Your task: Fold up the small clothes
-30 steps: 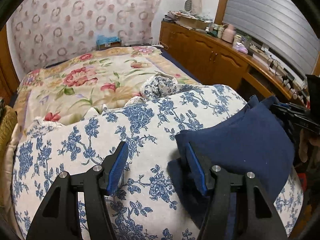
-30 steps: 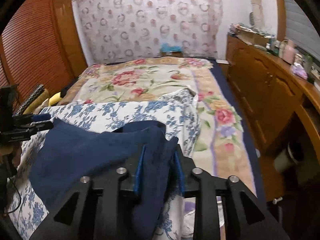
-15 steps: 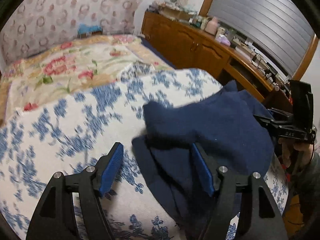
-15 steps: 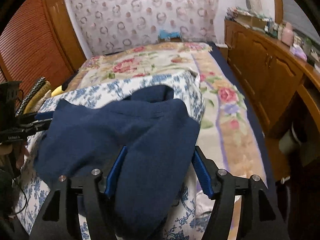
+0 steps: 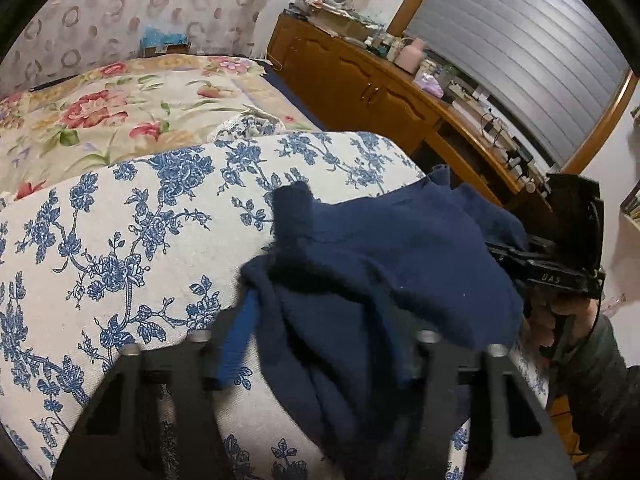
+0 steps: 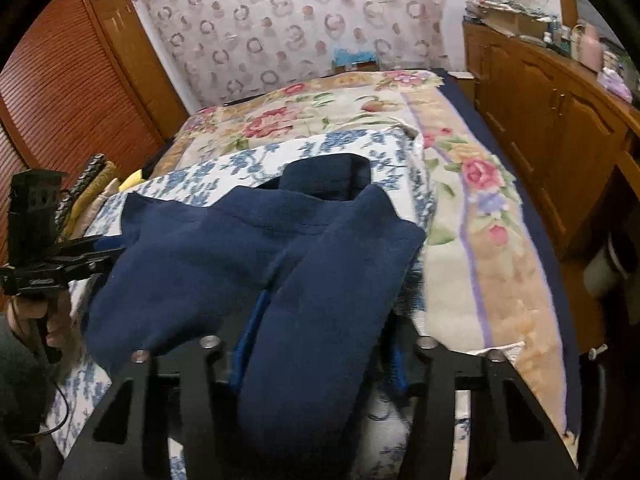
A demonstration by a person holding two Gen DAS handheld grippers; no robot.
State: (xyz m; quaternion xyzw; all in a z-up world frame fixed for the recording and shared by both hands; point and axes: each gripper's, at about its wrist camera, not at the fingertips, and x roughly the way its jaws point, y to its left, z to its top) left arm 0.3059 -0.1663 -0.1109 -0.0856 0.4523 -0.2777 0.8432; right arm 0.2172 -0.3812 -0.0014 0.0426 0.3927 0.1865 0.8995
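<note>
Both claws have slid in under the navy garment [image 6: 256, 248] since a second ago; back then the right claw was pinched narrow on one edge and the left stood beside the cloth, now fabric drapes between the fingers of each. Left claw [image 5: 316, 344]: wide, a bunched fold hanging in the gap, blue pads not pressing it. Right claw [image 6: 320, 356]: wide too, thick fold lying through the gap, nothing clamped. Garment sits on the blue-flowered quilt [image 5: 132, 220], piled at the near edge of the bed [image 6: 472, 240], long axis running roughly left-right between the two claws, one end at each. A cuff or collar end [image 5: 294, 204] sticks up on the far side, away from both. Coming move probably turns on that: cloth is already inside both gaps, so closing needs no reach, left and right equally near. Beyond: floral bedspread [image 5: 120, 120], wooden cabinets [image 6: 560, 120] along the right wall, cluttered top, patterned curtain [image 6: 296, 20] at the back.
</note>
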